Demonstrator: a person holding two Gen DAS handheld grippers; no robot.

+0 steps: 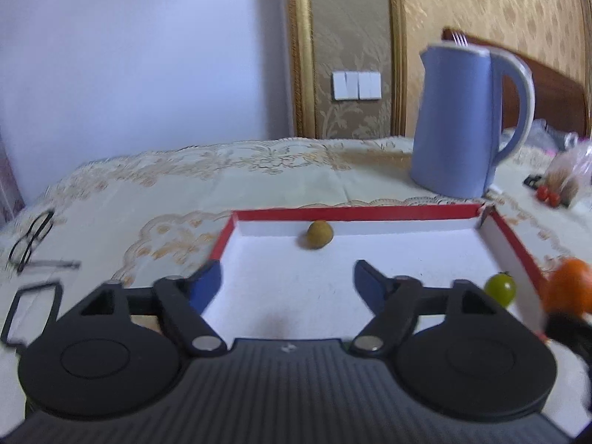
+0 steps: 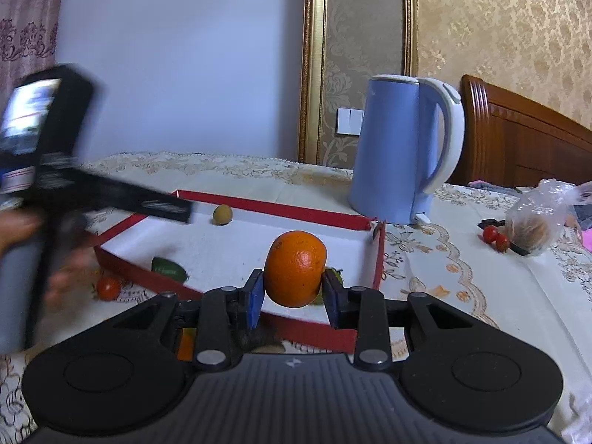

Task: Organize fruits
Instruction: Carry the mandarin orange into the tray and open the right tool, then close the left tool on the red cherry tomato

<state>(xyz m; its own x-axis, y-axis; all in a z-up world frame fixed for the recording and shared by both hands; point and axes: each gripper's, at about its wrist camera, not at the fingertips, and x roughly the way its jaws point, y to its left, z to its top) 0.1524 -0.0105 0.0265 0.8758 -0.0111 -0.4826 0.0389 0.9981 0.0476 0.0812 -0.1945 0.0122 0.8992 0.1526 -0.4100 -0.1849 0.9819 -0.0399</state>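
Orange (image 2: 295, 268), one: clamped between the blue pads (image 2: 255, 300) of your right gripper (image 2: 294, 301), its jaws closed partway onto the fruit's two sides. It hangs above the near edge of the tray (image 2: 325, 217). In the left wrist view the same orange (image 1: 568, 285) shows blurred at the tray's right wall.

Tray, one: red-walled, white-floored, shallow, lying on the lace cloth (image 2: 444, 259) of the tabletop.

Tray contents:
- Brownish-green round fruit (image 1: 319, 234), against the far wall; seen also in the right wrist view (image 2: 222, 214).
- Green tomato (image 1: 500, 288), with stem, by the right wall, just beside the orange.
- Dark green fruit (image 2: 169, 268), blurred, at the tray's near-left rim; whether it lies inside or on the rim you cannot tell.

Your left gripper (image 1: 286, 285): jaws spread wide, holding nothing, poised over the tray floor. From the right wrist view it appears as a blurred black body (image 2: 48, 155) at the left, reaching over the tray's left corner.

Outside the tray:
- Red tomato (image 2: 108, 288), on the cloth just beside the near-left wall.
- Two red tomatoes (image 2: 495, 237), well to the right, near a plastic bag (image 2: 536, 218) holding something brown.

Other items:
- Blue kettle (image 1: 462, 122), upright, white handle, behind the tray's far-right corner.
- Glasses (image 1: 31, 238), black-framed, at the cloth's left edge.
- Wooden headboard (image 2: 525, 140), behind the kettle to the right.
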